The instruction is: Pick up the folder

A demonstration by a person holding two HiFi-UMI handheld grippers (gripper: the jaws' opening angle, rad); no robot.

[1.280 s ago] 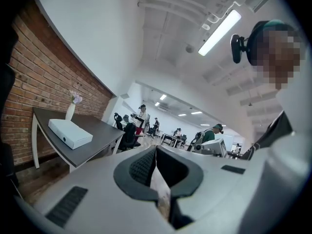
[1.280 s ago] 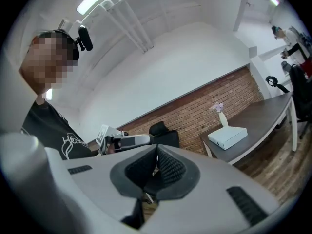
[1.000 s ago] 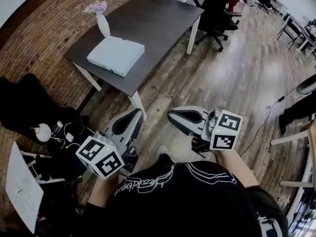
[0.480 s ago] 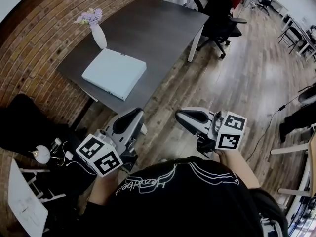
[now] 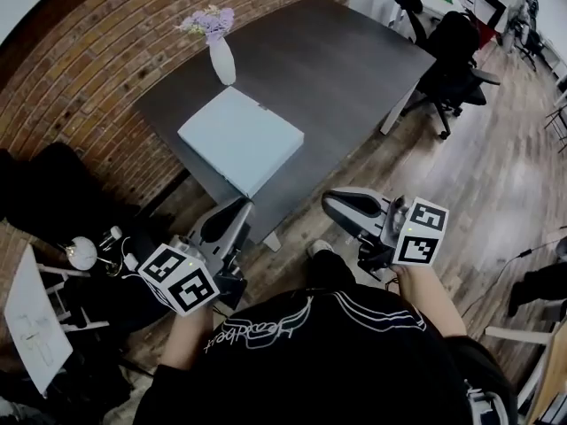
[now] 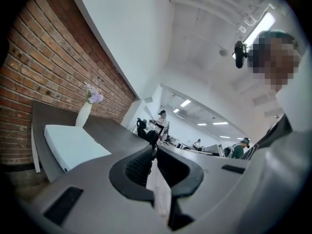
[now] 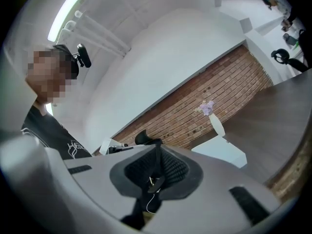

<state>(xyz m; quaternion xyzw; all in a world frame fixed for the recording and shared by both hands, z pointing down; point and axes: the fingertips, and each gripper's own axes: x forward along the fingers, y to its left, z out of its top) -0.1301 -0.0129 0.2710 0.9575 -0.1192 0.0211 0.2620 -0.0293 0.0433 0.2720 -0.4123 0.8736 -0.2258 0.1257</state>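
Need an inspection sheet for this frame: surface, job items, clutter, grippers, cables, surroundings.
surface: dark grey rectangular table on white legs.
job's things: pale blue flat folder lying closed near the table's near edge, untouched.
clutter: white vase with purple flowers upright at the folder's far corner.
grippers: left gripper and right gripper both shut, empty, short of the table.
cables: thin dark lead on the wooden floor, right side.
surroundings: red brick wall; black office chair beyond the table.

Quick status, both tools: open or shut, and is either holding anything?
Left tool: shut, holding nothing.
Right tool: shut, holding nothing.
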